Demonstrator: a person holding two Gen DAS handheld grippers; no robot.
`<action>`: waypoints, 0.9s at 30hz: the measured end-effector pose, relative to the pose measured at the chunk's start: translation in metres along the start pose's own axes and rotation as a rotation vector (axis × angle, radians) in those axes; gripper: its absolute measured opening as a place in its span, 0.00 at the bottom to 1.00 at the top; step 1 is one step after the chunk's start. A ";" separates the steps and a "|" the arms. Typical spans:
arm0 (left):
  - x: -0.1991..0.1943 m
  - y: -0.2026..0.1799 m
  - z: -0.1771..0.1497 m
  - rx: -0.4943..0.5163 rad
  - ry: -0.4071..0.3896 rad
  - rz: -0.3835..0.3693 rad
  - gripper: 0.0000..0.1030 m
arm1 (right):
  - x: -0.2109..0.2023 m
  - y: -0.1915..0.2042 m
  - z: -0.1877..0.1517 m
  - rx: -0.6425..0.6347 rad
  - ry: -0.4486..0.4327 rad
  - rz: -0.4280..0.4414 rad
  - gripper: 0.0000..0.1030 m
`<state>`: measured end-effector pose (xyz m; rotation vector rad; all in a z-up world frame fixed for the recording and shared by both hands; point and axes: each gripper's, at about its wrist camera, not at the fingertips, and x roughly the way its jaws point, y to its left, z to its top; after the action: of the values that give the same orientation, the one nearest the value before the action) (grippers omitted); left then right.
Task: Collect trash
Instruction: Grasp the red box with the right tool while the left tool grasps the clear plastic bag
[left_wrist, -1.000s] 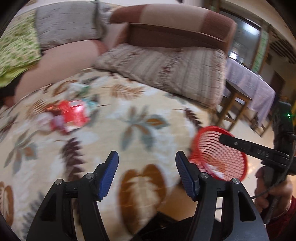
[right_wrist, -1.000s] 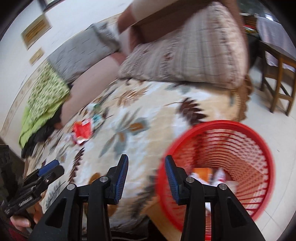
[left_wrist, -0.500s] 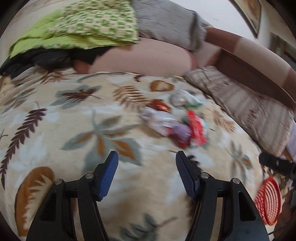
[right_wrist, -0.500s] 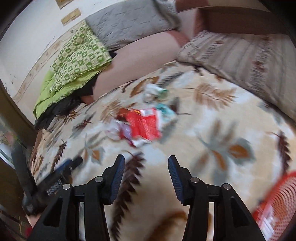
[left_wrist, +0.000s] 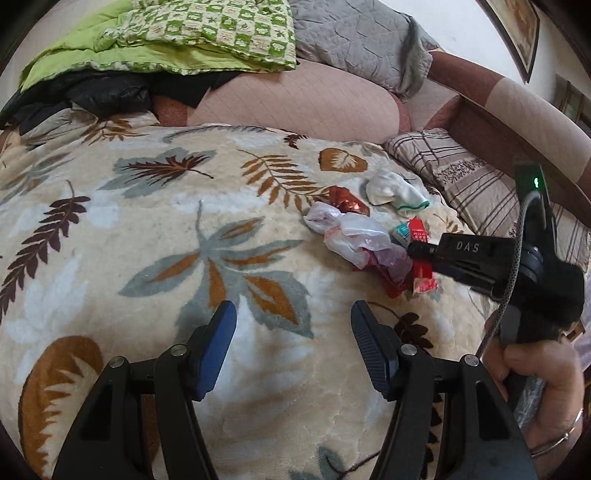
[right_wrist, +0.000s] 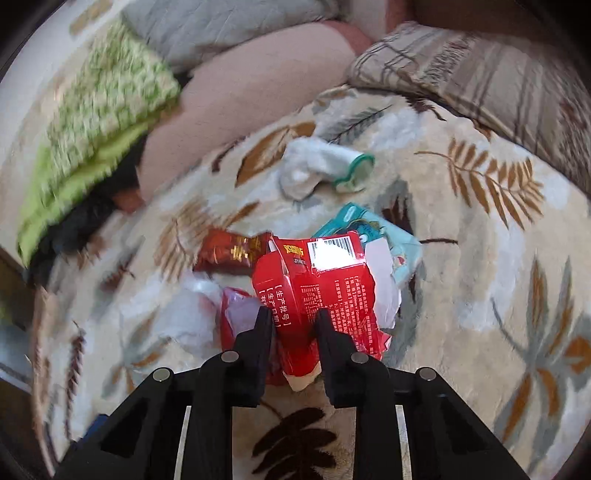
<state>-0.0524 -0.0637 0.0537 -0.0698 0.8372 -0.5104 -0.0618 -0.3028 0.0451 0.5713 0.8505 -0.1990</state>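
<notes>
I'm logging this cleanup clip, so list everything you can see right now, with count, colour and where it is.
red carton: one, red, torn, in the litter pile, between the right tongs' fingers
dark red wrapper: one, beside the carton
teal packet: one, teal and white, behind the carton
clear plastic bags: a crumpled clump, whitish, in the pile
white sock: one, white with green cuff, beyond the pile
leaf blanket: one, cream with brown and grey leaves, under everything
green quilt: one, green check, far edge
grey quilt: one, beside the green one
striped pillow: one, brown stripes, far right
left tongs: open, over bare blanket
right tongs: shut on the carton
hand: one, holding the right tongs' grip
</notes>
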 end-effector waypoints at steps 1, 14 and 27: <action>0.000 -0.001 0.001 0.002 -0.005 -0.002 0.61 | -0.008 -0.002 0.000 -0.004 -0.018 0.006 0.20; 0.060 -0.043 0.068 -0.077 0.095 -0.056 0.66 | -0.067 -0.016 0.009 0.020 -0.207 0.078 0.17; 0.131 -0.031 0.068 -0.185 0.232 -0.099 0.37 | -0.071 -0.020 0.009 0.017 -0.195 0.129 0.17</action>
<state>0.0576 -0.1602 0.0172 -0.2257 1.1107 -0.5394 -0.1099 -0.3286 0.0956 0.6098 0.6217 -0.1413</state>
